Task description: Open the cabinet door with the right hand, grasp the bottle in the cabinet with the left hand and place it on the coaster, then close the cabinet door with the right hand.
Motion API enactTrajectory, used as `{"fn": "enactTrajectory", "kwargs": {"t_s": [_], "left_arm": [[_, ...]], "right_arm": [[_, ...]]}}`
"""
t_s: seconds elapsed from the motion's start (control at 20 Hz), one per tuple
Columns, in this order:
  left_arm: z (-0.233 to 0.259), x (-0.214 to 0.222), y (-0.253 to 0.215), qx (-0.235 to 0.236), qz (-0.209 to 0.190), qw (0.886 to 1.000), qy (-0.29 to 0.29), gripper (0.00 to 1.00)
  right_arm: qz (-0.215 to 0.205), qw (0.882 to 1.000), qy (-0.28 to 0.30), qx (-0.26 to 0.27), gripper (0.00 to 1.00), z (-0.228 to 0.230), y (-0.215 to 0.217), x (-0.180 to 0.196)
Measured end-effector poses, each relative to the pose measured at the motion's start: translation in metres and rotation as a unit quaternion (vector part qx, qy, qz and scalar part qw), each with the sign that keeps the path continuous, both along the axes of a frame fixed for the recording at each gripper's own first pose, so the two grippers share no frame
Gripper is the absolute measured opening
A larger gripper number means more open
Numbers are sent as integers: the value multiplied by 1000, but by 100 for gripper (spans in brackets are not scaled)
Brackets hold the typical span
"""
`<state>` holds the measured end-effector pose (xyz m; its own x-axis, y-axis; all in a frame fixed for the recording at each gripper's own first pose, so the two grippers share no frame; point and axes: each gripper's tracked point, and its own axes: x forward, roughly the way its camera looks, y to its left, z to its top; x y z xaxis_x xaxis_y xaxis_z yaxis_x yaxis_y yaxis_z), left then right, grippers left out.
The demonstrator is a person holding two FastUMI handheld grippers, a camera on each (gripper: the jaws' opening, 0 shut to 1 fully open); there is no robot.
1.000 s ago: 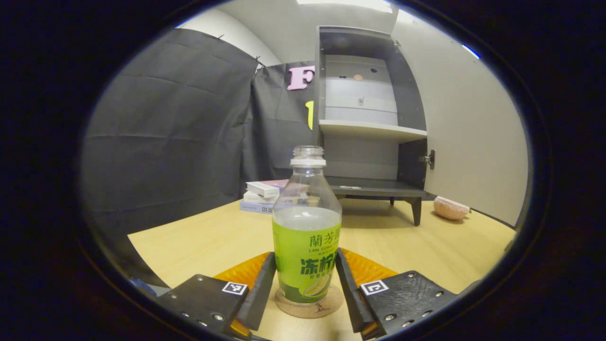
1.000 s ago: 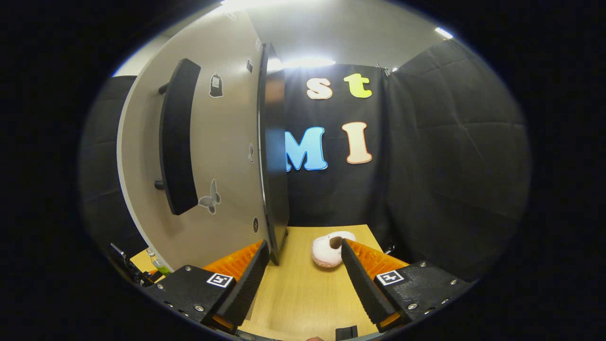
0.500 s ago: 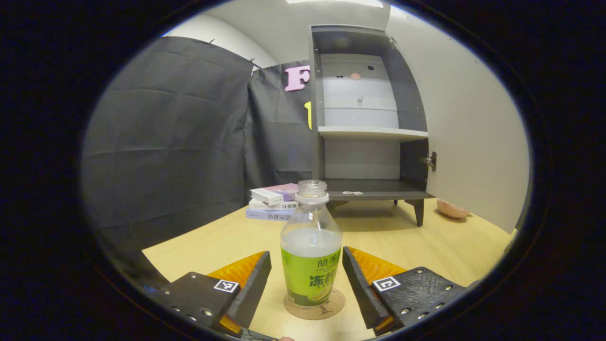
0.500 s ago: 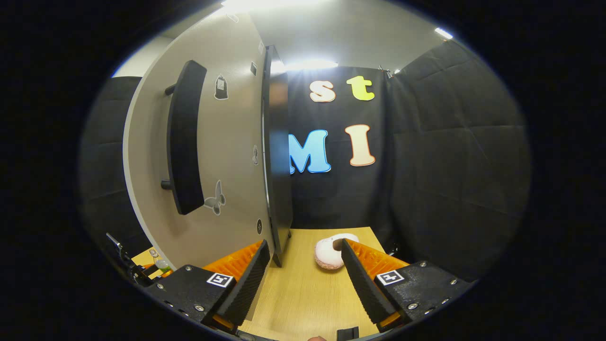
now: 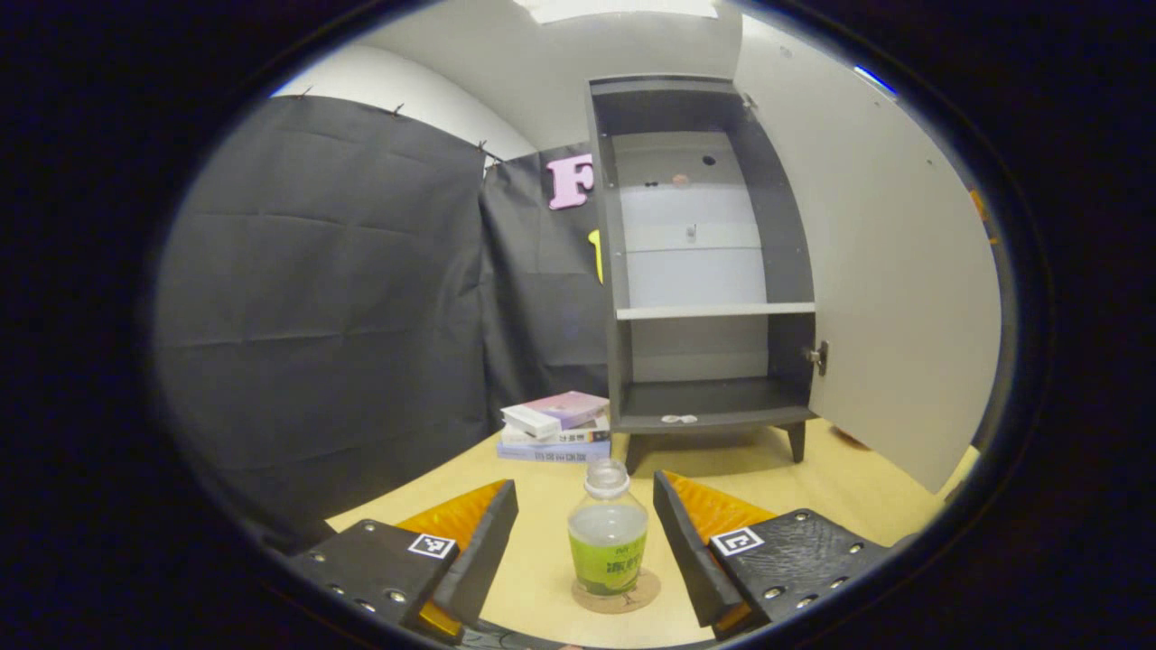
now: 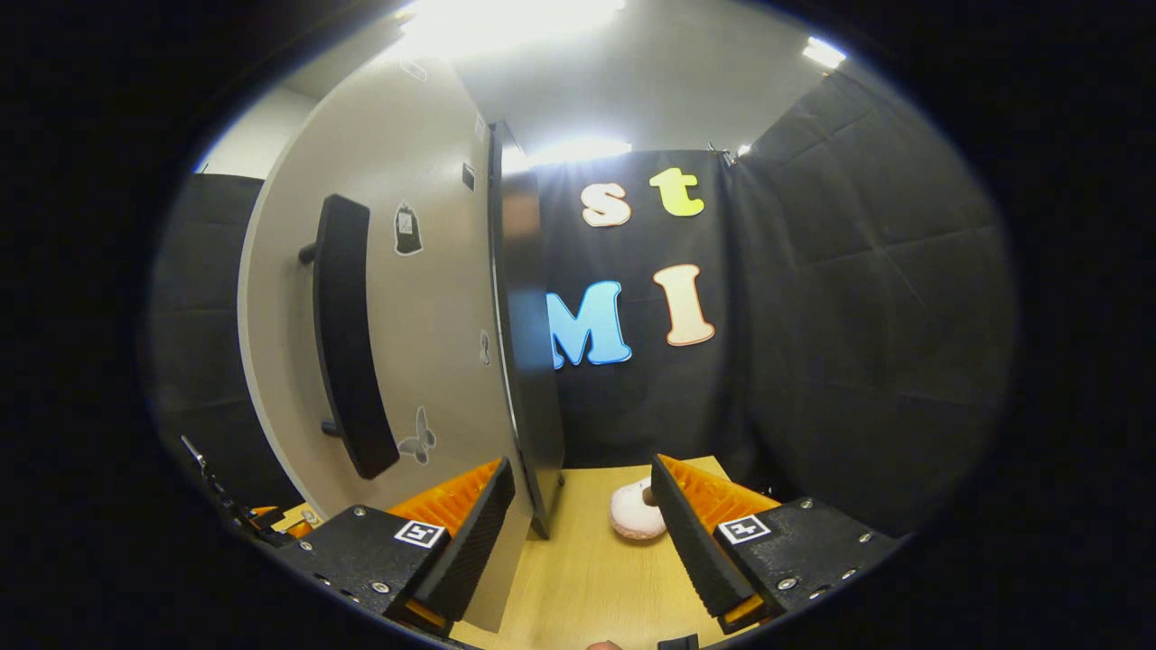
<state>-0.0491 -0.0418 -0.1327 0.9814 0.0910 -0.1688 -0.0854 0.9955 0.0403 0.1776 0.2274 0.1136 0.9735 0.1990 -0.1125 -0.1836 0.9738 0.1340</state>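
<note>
Bench (image 5: 840,492): pale wood-grain laminate, smooth, matt. Bottle (image 5: 608,540): clear glossy plastic, paper-like label. Coaster (image 5: 647,592): cork, rough. Cabinet door (image 6: 433,298): smooth matt panel; handle (image 6: 345,334) matt.

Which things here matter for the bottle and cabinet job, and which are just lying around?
Part of the job: bottle, standing on the coaster; cabinet; its open door with the handle.

Just lying about: stack of books; pink round thing on the table.

Left gripper (image 5: 585,533) and right gripper (image 6: 582,533), both level, jaws apparently wide apart, gripping nothing.
</note>
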Motion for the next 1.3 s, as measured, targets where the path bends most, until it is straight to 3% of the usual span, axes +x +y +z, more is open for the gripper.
{"fn": "enactTrajectory", "kwargs": {"t_s": [0.4,0.45,0.5,0.55,0.6,0.8,0.9,1.0,1.05,1.1,1.2,1.3], "left_arm": [[64,-1,46,-36,-4,999,-27,86],[72,0,55,-36,-4,999,-35,91],[81,1,64,-32,-5,998,-44,86],[85,2,72,-28,-11,998,-49,91],[87,3,77,-24,-18,998,-50,87],[87,6,105,-18,-22,998,-47,82],[85,6,117,-26,-20,998,-47,86],[82,7,126,-29,-22,998,-44,82],[81,8,130,-30,-25,998,-44,86],[79,8,133,-30,-26,998,-44,82],[76,10,141,-32,-29,998,-41,86],[73,13,146,-35,-34,998,-39,82]], "right_arm": [[-48,998,-43,-4,94,21,-6,6],[-54,997,-46,-7,94,23,-8,7],[-60,997,-51,-10,94,25,-8,6],[-76,995,-56,-16,94,27,-14,6],[-89,994,-60,-21,89,29,-19,8],[-124,990,-57,-27,93,28,-25,3],[-136,989,-57,-32,88,28,-28,1],[-149,986,-58,-37,92,29,-31,0],[-152,986,-58,-38,92,29,-31,1],[-153,986,-57,-38,92,28,-30,0],[-150,986,-57,-37,92,29,-25,-1],[-150,986,-59,-38,92,29,-23,-2]]}}
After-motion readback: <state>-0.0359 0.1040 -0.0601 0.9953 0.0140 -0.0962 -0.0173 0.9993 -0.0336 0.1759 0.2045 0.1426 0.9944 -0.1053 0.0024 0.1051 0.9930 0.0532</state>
